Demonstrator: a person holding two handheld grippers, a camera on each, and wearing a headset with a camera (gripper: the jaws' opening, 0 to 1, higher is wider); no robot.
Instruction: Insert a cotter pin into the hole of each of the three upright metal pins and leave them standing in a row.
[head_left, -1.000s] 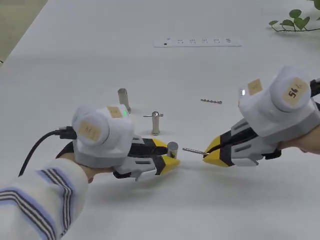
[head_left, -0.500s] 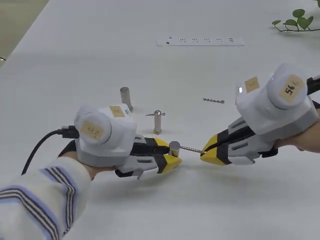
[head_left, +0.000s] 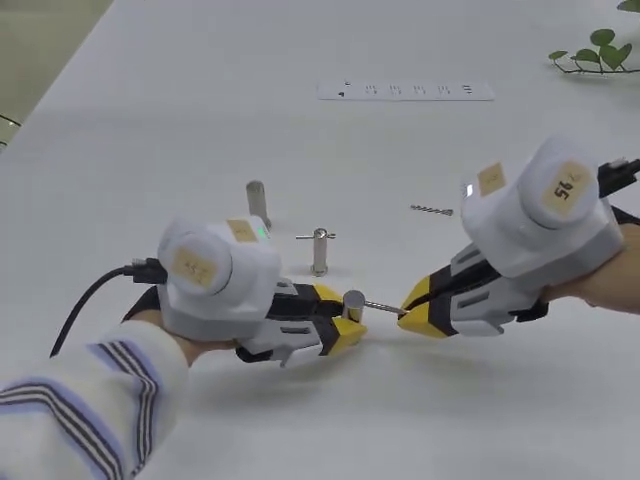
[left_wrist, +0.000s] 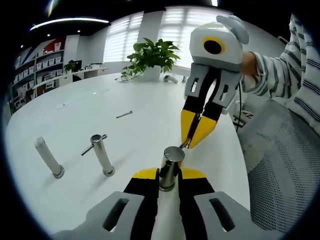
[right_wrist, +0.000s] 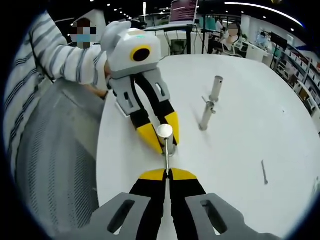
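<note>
On the bench (head_left: 300, 140), the left hand-held gripper (head_left: 345, 325) clamps an upright metal pin (head_left: 353, 303) while the right hand-held gripper (head_left: 410, 312) pinches a cotter pin (head_left: 382, 306) against its top: keep it level with the hole and push straight.

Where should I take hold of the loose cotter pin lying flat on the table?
Probably near one end of the cotter pin, from above, jaws across its thin shaft: it lies flat on the table, and the other end stays free for insertion.
</note>
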